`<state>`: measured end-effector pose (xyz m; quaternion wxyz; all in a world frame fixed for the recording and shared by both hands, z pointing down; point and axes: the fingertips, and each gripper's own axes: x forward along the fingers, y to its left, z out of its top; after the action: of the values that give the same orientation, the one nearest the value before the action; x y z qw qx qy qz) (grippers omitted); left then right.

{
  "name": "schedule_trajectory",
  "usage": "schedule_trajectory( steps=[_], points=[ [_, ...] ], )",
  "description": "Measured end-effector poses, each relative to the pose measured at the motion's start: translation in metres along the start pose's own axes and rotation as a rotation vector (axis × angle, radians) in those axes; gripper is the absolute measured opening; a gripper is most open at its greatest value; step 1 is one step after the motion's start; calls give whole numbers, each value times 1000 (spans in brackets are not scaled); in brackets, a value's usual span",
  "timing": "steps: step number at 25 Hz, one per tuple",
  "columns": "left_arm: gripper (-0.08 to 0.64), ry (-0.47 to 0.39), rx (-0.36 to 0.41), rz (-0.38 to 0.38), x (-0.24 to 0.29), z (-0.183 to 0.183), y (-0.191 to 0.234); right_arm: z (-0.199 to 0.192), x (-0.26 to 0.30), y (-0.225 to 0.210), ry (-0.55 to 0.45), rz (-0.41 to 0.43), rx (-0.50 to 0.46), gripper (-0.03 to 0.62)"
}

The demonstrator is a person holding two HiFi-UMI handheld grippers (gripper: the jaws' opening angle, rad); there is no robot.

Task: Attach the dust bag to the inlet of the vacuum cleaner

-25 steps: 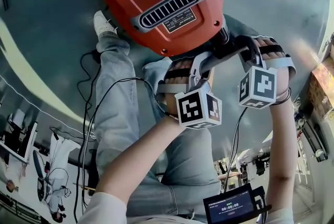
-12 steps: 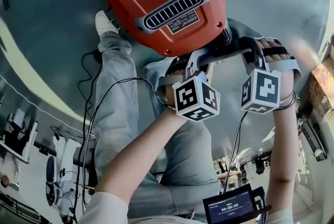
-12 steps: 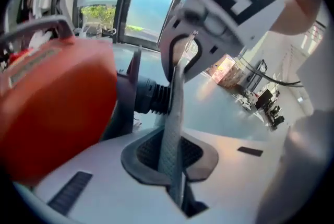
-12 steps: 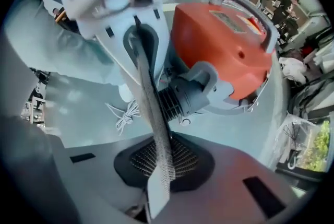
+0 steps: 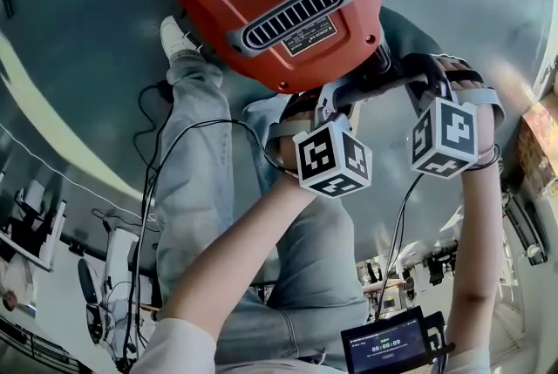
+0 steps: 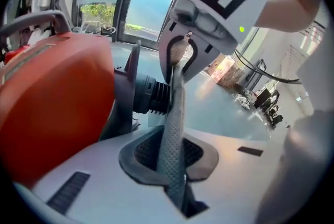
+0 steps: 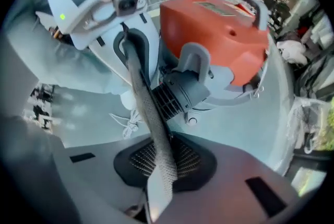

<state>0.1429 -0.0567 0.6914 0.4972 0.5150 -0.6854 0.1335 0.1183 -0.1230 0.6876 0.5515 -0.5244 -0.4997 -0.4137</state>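
Note:
The red vacuum cleaner point(image 5: 270, 6) stands on the floor, its dark ribbed inlet point(image 6: 148, 95) facing my grippers. A grey textured band point(image 6: 172, 129) of the dust bag is stretched between the two grippers just in front of the inlet point(image 7: 180, 90). My left gripper point(image 6: 172, 168) is shut on one end of the band. The right gripper point(image 7: 159, 168) is shut on the other end of the band point(image 7: 148, 108). In the head view both sit close under the vacuum, left gripper point(image 5: 336, 105) beside right gripper point(image 5: 410, 78). Pale bag cloth with a white cord point(image 7: 128, 121) hangs below.
The person's legs in jeans point(image 5: 192, 189) and a white shoe point(image 5: 173, 37) lie left of the vacuum. Black cables point(image 5: 148, 215) trail over the grey floor. A small screen point(image 5: 384, 348) sits at the bottom edge. Shelves and bags point(image 7: 308, 113) stand to the right.
Both grippers keep their grip on the band. They have rolled slightly, and the right one has edged a little to the right in the head view.

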Motion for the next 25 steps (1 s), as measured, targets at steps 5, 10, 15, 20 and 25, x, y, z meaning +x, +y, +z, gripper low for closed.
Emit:
schedule_trajectory(
  steps=[5,10,15,20,25],
  points=[
    [61,-24,-59,-137,-24,0,-10,-11,-47,6,-117,142,145,48],
    [62,7,-71,-184,-49,-1,-11,-4,-89,-22,-179,46,42,46],
    [56,-28,5,-113,-71,17,12,0,-46,-13,-95,114,-173,46],
    [48,83,129,-103,-44,7,1,6,-31,-6,-74,70,-285,44],
    [48,56,167,-55,-27,23,-1,12,-31,-5,-47,56,-350,43]
  ],
)
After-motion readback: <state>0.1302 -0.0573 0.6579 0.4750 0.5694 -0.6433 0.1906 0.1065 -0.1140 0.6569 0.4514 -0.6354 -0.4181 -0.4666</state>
